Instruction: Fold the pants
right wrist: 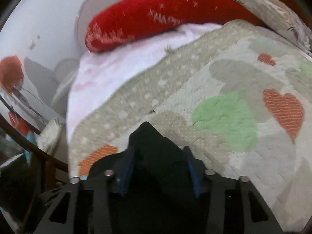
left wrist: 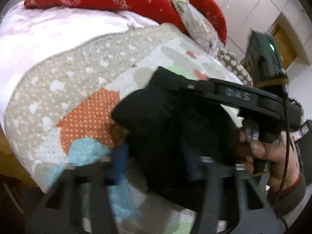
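Both my grippers clamp the black pants (right wrist: 156, 152): right gripper (right wrist: 159, 167) pinches a peak between its jaws, left gripper (left wrist: 152, 156) holds bunched cloth. Soft, limp, light; I judge hem edges grip best.

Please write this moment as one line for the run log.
step: fold in progress | left claw: shut on black pants | right claw: shut on black pants | surface: patterned blanket | image: blurred
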Demonstrator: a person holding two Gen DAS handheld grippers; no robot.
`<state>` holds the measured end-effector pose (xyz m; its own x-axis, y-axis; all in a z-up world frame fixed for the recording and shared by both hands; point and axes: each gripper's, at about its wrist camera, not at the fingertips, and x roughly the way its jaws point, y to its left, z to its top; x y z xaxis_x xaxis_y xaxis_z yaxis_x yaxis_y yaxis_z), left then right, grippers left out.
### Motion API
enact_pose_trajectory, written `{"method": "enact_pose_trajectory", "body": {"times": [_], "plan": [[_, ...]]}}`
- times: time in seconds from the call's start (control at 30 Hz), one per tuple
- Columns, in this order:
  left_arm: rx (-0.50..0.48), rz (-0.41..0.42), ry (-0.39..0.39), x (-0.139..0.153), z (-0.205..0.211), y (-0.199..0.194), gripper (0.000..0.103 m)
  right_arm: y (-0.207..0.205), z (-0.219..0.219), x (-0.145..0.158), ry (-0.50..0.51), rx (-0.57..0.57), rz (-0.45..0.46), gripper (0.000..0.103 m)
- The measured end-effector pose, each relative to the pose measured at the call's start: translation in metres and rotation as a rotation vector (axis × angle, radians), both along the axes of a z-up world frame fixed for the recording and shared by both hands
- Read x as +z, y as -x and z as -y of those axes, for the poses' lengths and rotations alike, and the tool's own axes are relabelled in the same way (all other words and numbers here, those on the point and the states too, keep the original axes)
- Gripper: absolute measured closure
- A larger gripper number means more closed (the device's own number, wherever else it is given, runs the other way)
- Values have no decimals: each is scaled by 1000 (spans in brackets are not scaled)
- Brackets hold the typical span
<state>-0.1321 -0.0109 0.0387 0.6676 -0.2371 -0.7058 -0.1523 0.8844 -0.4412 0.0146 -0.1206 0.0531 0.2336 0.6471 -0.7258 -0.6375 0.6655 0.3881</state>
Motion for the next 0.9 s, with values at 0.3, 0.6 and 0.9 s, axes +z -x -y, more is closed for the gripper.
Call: {"method": "enact_pose_trajectory", "body": {"times": [0.3,0.6,0.9], "plan": [[-319,280,-38,93,86,41,79,54,121,86,-165,-130,141,69],[-772,66,19,43,221,16,79,107,248,56,-118,-440,82,73],[-774,163,-25,80,167,47,42,123,265,22,-267,-472,-48,24]]}}
